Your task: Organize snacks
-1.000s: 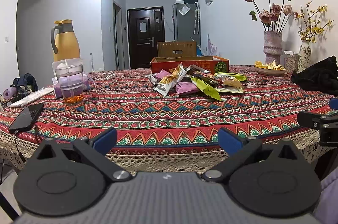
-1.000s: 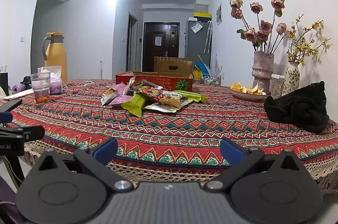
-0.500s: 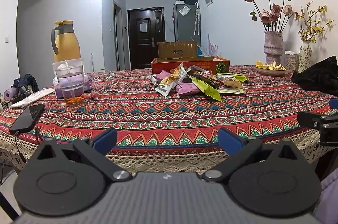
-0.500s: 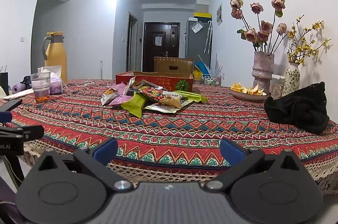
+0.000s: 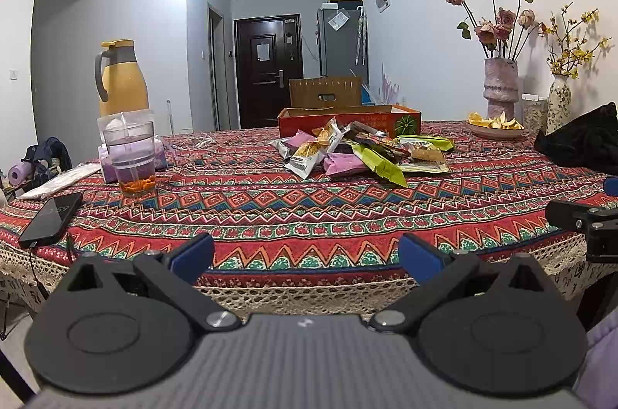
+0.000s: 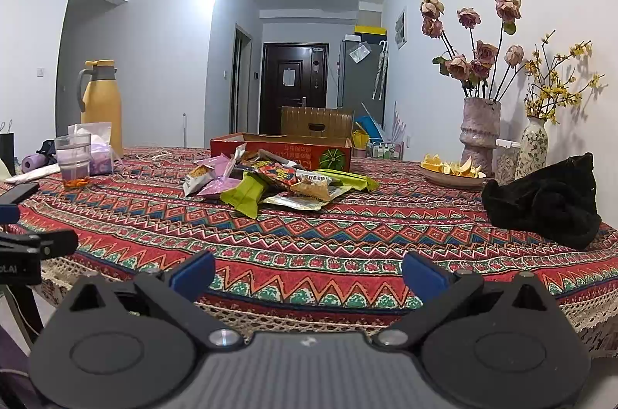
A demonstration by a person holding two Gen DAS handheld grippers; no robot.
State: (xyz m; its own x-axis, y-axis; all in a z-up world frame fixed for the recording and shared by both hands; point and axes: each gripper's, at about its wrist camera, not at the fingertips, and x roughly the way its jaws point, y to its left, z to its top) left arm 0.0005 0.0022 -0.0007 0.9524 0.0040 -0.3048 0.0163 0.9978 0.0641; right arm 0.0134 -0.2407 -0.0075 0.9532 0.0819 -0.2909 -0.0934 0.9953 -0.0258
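A pile of snack packets (image 5: 359, 150) in purple, green, yellow and red wrappers lies in the middle of the patterned tablecloth (image 5: 270, 204); it also shows in the right wrist view (image 6: 270, 183). Behind it stands an open red cardboard box (image 5: 347, 121), seen too in the right wrist view (image 6: 282, 150). My left gripper (image 5: 307, 254) is open and empty at the table's near edge, well short of the pile. My right gripper (image 6: 309, 272) is open and empty, also at the near edge.
On the left stand a yellow jug (image 5: 121, 80), a plastic cup (image 5: 133, 158) and a black phone (image 5: 52, 218). On the right are a vase of roses (image 6: 479, 134), a plate of orange peel (image 6: 452, 171) and a black cloth bundle (image 6: 544, 200).
Both grippers have crept slightly forward and up toward the table; nothing on the table has moved.
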